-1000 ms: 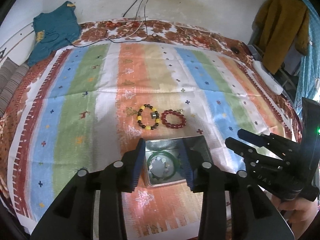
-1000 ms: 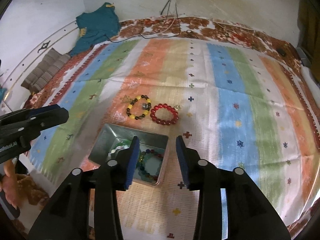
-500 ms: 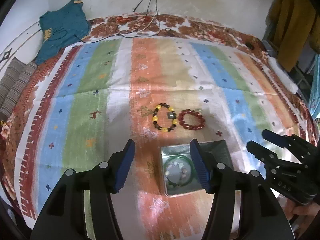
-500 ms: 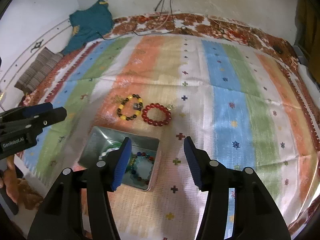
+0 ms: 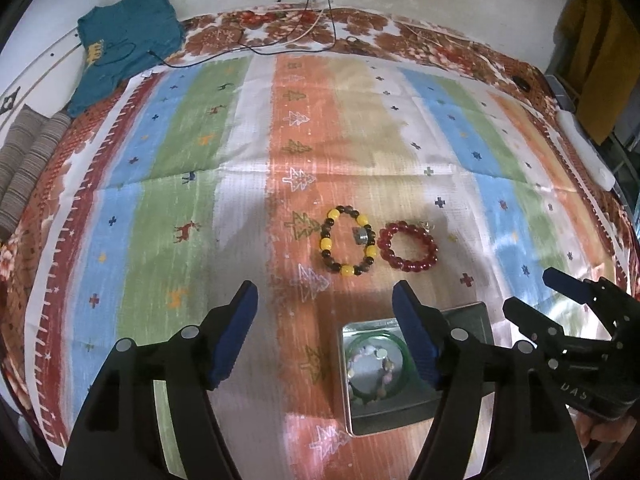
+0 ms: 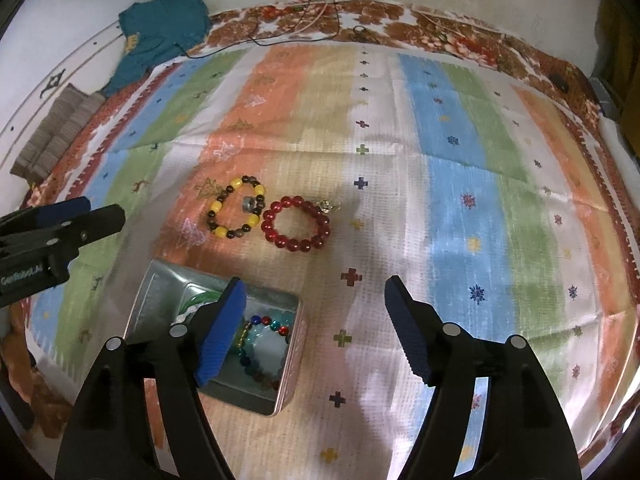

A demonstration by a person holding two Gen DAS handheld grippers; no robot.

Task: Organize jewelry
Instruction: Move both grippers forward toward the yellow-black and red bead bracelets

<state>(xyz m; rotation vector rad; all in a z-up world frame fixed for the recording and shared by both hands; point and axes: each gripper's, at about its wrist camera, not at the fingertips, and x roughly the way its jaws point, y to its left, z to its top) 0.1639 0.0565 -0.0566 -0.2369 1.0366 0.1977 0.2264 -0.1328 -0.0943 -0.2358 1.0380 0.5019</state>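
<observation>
Nearest to me, both pairs of tongs are spread wide and hold nothing: the left tongs (image 5: 325, 322) hang over the orange stripe of the cloth, and the right tongs (image 6: 314, 326) hover just beside the small square silver tin (image 6: 289, 360), their left pad overlapping its near edge in the right wrist view. That tin sits on the striped woven cloth (image 6: 460, 200) that covers the bed, and it already holds a green bangle (image 5: 400, 340), a pale beaded bracelet (image 5: 374, 360) and a multicoloured bead bracelet (image 6: 260, 336). Beyond the tin, at about twelve o'clock from it, two pieces lie loose and flat on the cloth: the yellow-and-brown bead bracelet (image 6: 236, 207) and, just to its right and nearly touching it, the dark red glass-bead bracelet (image 6: 296, 224) with a small metal charm at its far side. I would judge the step in hand to be fetching one of these two for the tin. To do it well, the right tongs should come down over the near arc of the red bracelet, one pad inside the ring and one outside, pinching beads and not cloth, and keeping clear of its yellow neighbour. Round beads may roll out of the pads, so close slowly. Farther off lie a teal shirt (image 5: 128, 36) at ten o'clock and black cables (image 5: 312, 20) at the head of the bed.
</observation>
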